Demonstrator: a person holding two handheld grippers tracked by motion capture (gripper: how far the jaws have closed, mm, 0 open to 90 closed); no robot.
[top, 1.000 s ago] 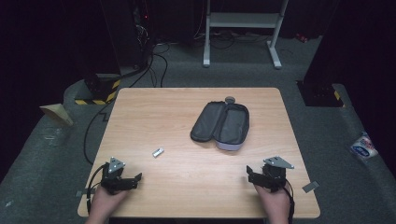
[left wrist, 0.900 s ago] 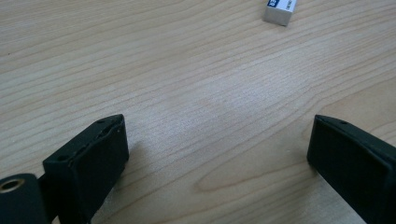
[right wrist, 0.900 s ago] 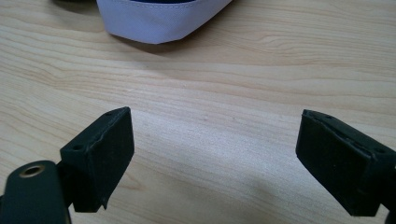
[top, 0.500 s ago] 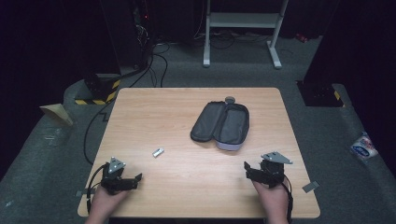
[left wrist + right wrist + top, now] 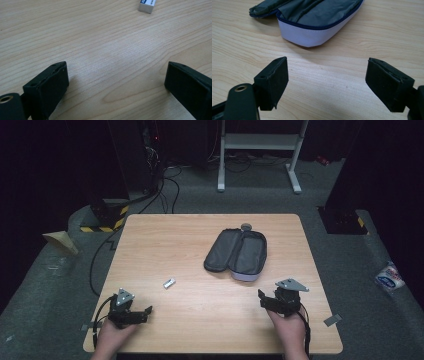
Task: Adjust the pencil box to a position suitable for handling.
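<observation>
A grey pouch with a white side and blue zipper is seen unzipped just ahead of the right gripper, whose jaws have just been closing a little but are apart and empty. The left gripper is also held open.

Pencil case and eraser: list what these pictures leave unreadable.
- Pencil case: high view too small to show whether anything lies inside; right gripper view cuts its far end at the top edge.
- Eraser: left gripper view's top edge crops its label; tiny in the high view.
- Round thing: too small to identify.
</observation>
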